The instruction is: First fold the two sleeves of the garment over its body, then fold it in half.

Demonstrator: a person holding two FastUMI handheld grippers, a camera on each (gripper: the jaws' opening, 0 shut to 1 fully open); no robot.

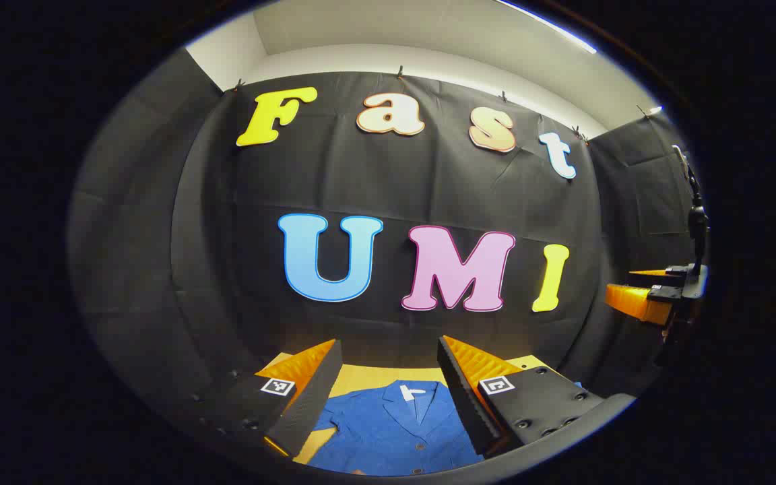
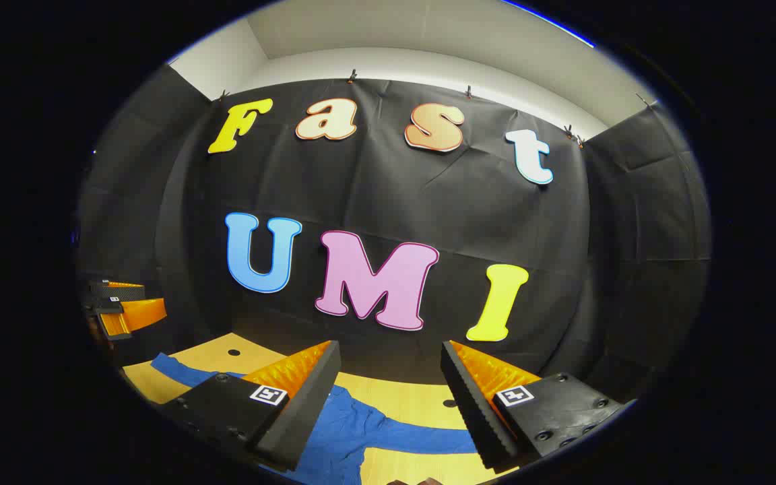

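You are holding the right gripper [image 2: 388,397] wide open above the blue garment [image 2: 354,431], which is lying spread on the yellow surface [image 2: 415,404]; the left gripper [image 2: 125,306] is hovering far left.

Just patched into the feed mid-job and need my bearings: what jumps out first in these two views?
The blue shirt lies spread on the wooden table, collar up, seen between the open fingers of the left gripper at the bottom of its view. In the right gripper view, a sleeve stretches out flat, unfolded, between the fingers of the open right gripper. Both grippers are above the cloth, holding nothing.
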